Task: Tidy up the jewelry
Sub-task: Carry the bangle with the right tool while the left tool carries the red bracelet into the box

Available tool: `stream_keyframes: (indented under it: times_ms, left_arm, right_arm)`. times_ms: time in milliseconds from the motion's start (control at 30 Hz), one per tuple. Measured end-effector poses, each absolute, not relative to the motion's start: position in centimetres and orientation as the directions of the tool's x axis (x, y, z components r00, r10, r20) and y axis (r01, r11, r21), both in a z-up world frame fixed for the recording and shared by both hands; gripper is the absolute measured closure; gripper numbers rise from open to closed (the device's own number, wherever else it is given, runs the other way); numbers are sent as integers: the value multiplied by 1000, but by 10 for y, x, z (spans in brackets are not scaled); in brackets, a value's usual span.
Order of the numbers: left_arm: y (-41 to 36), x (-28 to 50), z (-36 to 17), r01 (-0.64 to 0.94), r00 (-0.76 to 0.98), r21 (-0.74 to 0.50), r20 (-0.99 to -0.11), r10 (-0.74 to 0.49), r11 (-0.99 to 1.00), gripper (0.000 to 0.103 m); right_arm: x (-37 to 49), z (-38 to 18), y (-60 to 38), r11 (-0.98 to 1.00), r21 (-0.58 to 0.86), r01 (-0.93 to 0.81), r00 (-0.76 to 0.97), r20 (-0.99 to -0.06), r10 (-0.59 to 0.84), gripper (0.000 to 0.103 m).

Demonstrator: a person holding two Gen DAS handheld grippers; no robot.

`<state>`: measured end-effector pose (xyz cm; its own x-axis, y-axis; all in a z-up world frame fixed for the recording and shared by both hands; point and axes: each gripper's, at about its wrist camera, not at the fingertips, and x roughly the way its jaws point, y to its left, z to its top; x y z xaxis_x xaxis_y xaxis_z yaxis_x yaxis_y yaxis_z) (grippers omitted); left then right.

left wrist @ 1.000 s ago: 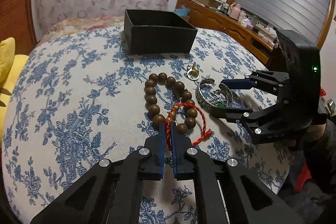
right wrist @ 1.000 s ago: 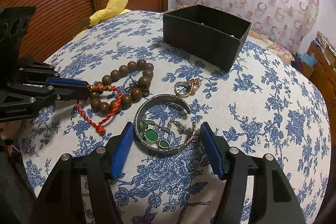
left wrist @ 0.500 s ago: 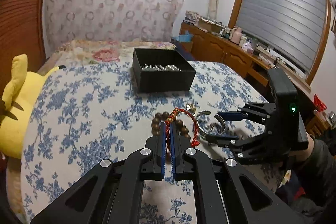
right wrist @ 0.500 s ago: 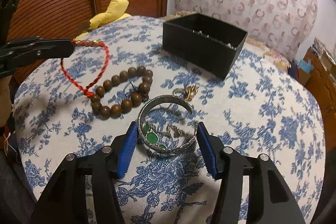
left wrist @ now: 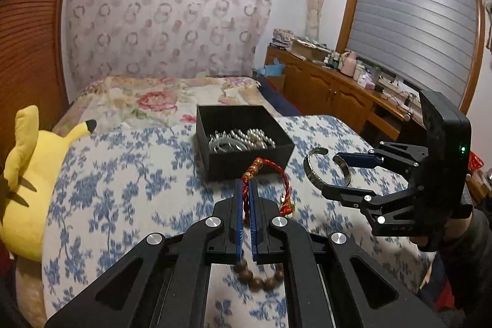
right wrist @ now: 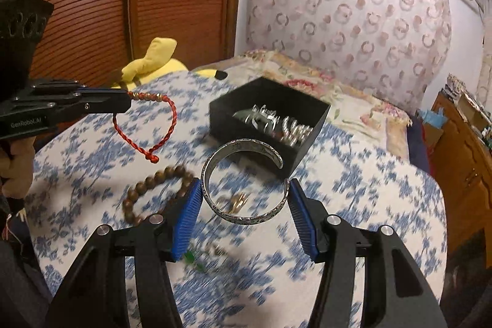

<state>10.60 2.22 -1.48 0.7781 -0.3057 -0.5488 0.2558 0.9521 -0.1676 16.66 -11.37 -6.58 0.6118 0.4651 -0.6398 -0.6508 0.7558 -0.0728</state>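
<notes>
My left gripper (left wrist: pixel 245 185) is shut on a red cord bracelet (left wrist: pixel 286 180), which hangs in the air in front of the black box (left wrist: pixel 246 156). In the right wrist view the red cord bracelet (right wrist: pixel 170 119) dangles from the left gripper (right wrist: pixel 127 100). My right gripper (right wrist: pixel 244 186) is shut on a silver cuff bangle (right wrist: pixel 246 219), lifted off the cloth just short of the black box (right wrist: pixel 310 143). That box holds pearls and silver pieces. A wooden bead bracelet (right wrist: pixel 153 183), a gold ring (right wrist: pixel 236 202) and green earrings (right wrist: pixel 192 258) lie on the cloth below.
The surface is a blue-flowered cloth (left wrist: pixel 123 174). A yellow plush toy (left wrist: pixel 27 174) lies at its left edge. A bed with a floral cover (left wrist: pixel 153 103) is behind the box. A cluttered wooden cabinet (left wrist: pixel 338 94) runs along the right wall.
Both grippers have risen. The red cord bracelet came up off the bead bracelet. The right jaws closed on the silver cuff and lifted it off the cloth, towards the box.
</notes>
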Motion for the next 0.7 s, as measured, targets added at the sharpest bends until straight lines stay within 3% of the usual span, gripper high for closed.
stream_keyframes:
  times_ms: [700]
  left_arm:
    - [26,201,-8,228,774,-186,-561,-294,956,100]
  right_arm:
    - [268,-65,-97,717,-1,-697,548,-646,531,44]
